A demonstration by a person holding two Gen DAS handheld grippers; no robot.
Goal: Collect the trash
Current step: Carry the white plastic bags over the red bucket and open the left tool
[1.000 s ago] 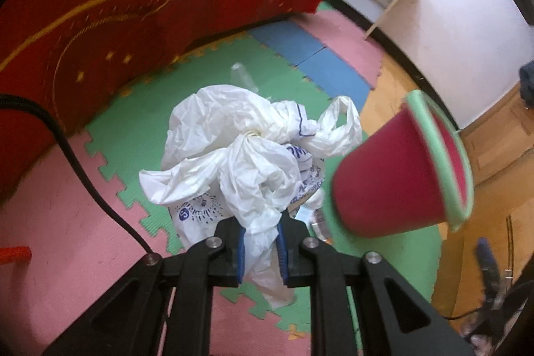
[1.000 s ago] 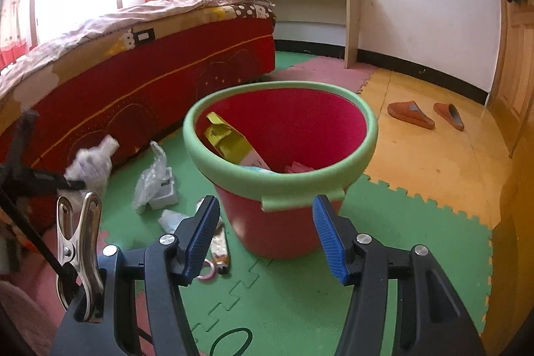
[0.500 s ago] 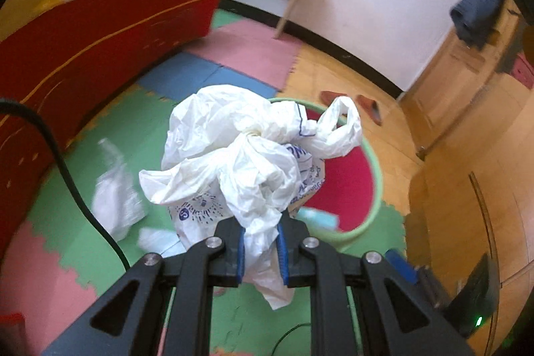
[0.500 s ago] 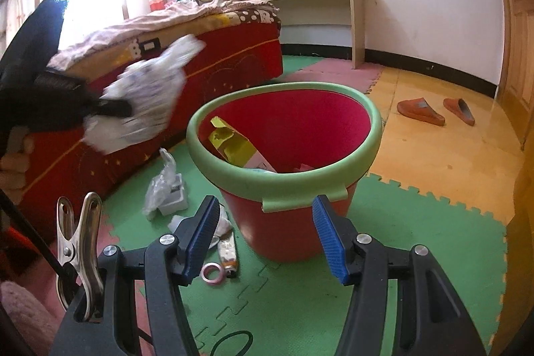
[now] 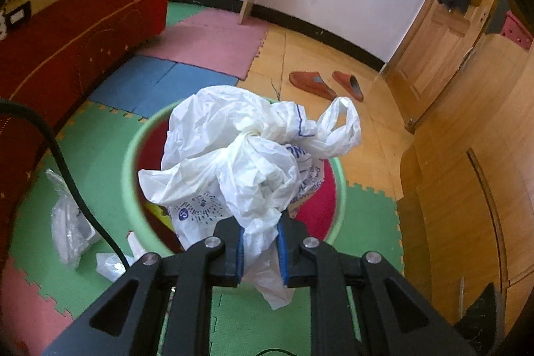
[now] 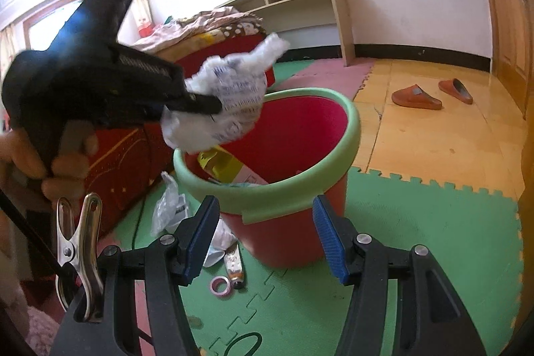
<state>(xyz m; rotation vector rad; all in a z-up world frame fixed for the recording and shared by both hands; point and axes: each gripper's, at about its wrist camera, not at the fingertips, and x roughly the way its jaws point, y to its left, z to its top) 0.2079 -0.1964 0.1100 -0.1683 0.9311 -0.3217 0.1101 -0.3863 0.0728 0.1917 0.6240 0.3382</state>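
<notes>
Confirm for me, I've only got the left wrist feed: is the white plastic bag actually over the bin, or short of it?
Observer: Right wrist view shows the white plastic bag held above the near-left part of the rim of the red bin, clear of it.
Operator: Anything already in the bin? The bag blocks my view.
Observer: Yes, a yellow carton leans against the inside wall.
Operator: What is the right gripper doing?
Observer: The right gripper is open and empty, pointed at the front of the bin.
Operator: More trash on the floor that I can't see?
Observer: A roll of pink tape lies on the green mat beside a small tube.
</notes>
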